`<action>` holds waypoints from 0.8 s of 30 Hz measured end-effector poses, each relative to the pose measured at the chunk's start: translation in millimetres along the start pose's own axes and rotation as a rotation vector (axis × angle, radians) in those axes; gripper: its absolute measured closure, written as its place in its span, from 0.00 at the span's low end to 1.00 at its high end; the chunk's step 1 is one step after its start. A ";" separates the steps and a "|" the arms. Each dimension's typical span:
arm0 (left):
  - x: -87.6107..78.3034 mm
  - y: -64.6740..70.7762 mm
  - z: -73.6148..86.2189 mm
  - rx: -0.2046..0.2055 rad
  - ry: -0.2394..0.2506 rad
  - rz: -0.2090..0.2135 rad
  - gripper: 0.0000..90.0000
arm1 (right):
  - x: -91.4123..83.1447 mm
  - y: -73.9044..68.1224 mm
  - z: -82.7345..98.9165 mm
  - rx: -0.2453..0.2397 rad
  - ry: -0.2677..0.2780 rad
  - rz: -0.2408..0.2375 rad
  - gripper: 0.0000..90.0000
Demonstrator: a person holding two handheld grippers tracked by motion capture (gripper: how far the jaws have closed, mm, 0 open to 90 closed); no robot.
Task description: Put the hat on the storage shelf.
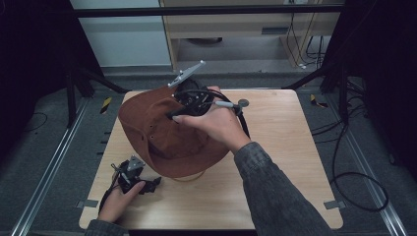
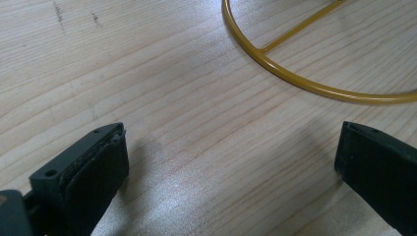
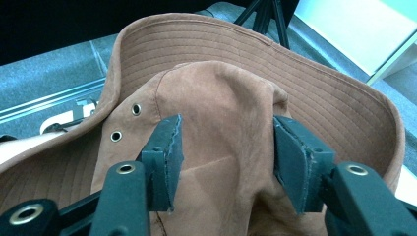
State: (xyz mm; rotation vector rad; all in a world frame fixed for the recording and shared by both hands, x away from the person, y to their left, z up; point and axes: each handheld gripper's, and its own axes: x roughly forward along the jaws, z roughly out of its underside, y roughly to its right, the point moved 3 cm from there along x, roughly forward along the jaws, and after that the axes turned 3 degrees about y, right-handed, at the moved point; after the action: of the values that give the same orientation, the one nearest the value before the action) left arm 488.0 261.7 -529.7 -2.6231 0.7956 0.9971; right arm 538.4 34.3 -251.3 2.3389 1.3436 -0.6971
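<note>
Resting low at the table's (image 1: 275, 162) near-left corner, your left gripper (image 1: 139, 183) gapes empty — the yellow wire ring (image 2: 275, 66) lies just ahead. Your right gripper (image 3: 226, 162) straddles the brown hat's (image 1: 167, 130) crown mid-table, jaws parted — pads hardly pressing.

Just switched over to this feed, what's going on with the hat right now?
A person works a brown hat on a wooden table. The right gripper sits at the hat's crown, jaws either side of a fold of fabric. The left gripper rests open near the table's front edge, beside a yellow wire ring, holding nothing.
</note>
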 end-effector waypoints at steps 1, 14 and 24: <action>0.0 0.0 0.0 0.000 0.000 0.000 0.00 | 0.0 -0.6 0.0 0.002 -0.001 -0.001 0.51; 0.0 0.0 0.0 0.000 0.000 0.000 0.00 | -3.4 -3.3 1.5 0.019 -0.005 0.005 0.32; 0.0 0.0 0.0 0.000 0.000 0.000 0.00 | -22.6 3.4 9.0 0.068 0.012 0.009 0.15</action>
State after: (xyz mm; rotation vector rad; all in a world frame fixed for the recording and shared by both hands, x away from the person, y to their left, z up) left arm 488.0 261.7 -529.7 -2.6229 0.7955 0.9974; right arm 529.4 12.1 -245.4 2.4034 1.3338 -0.7384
